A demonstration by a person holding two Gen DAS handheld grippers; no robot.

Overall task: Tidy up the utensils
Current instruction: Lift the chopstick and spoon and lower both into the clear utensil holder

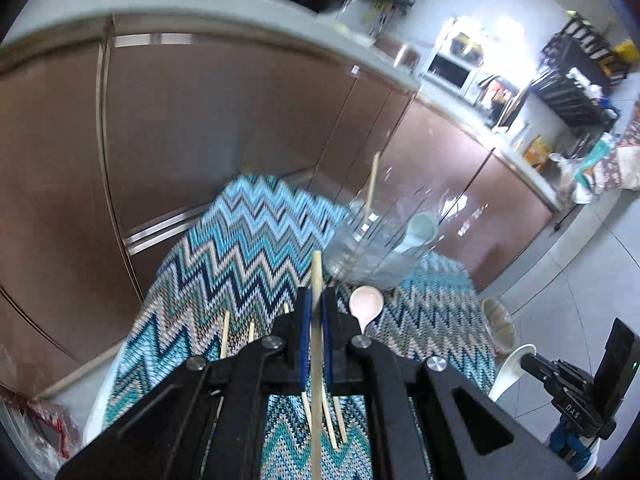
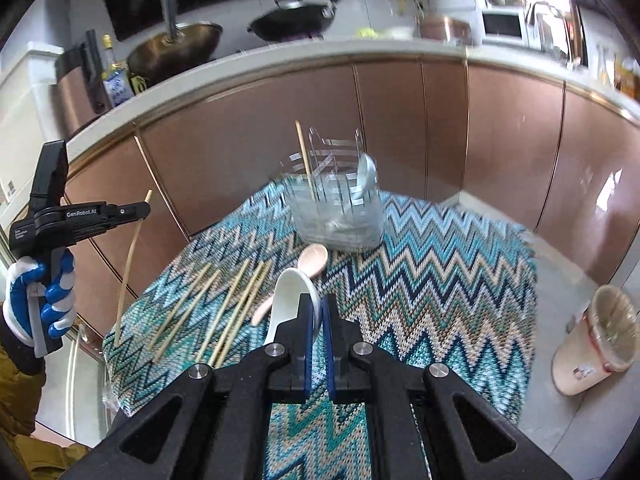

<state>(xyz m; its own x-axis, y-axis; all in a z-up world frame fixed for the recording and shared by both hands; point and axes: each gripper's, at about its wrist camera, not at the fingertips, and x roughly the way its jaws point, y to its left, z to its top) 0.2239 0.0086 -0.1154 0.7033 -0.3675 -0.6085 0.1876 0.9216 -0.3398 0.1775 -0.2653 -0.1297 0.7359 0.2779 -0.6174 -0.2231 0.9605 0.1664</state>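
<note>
Kitchen setting: brown cabinet fronts under a pale counter, and a table under a zigzag cloth (image 2: 420,280) in teal, blue and beige. Legible writing: "GenRobot.AI" on the left gripper (image 2: 136,211) body in the right wrist view; "DAS" on a black device (image 1: 576,384) at the edge of the left view.

Clear holder (image 2: 336,204) stands at the far end of the cloth, containing 1 chopstick (image 2: 306,160) and 1 pale spoon (image 2: 365,176). Loose chopsticks (image 2: 224,308) on the cloth: about 6, blurred. Pink spoon (image 2: 312,262) lies just in front of the holder.

Left gripper is clamped on 1 chopstick (image 1: 318,340), held in the air off the cloth's left edge. Right gripper (image 2: 318,320) is pinched on the white spoon (image 2: 292,296), above the cloth's middle. Bin (image 2: 600,332) stands on the floor to the right.
</note>
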